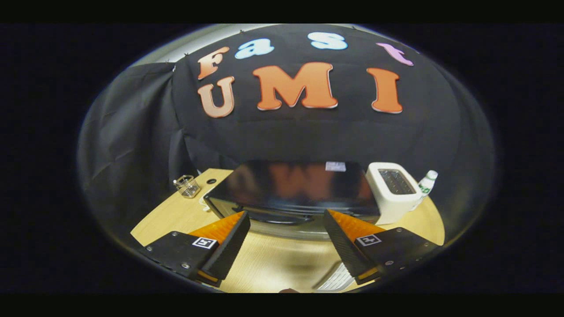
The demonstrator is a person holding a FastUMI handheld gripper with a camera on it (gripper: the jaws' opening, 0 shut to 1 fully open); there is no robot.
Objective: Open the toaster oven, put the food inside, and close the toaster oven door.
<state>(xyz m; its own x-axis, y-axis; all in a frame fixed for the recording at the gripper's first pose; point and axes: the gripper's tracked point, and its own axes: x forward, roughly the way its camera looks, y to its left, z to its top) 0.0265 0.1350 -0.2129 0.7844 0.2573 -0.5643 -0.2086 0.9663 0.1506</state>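
The gripper (286, 215) hangs spread wide and empty above the wooden table (273, 259). Just ahead of its fingertips sits the black toaster oven (295, 187), door closed. A white toaster (393, 191) stands beside the oven, beyond the right finger, and a glass jar (188, 186) beyond the left.

The gripper (286, 220) hangs above a wooden table (273, 259) with its fingers spread wide, nothing between them. Just ahead of the fingertips sits the toaster oven (295, 187), its glossy dark top facing up and its door closed, the handle showing along the front. A white toaster (393, 191) stands right beside it, with a small bottle (426, 181) beyond. On the oven's other side rests a glass jar (187, 186).
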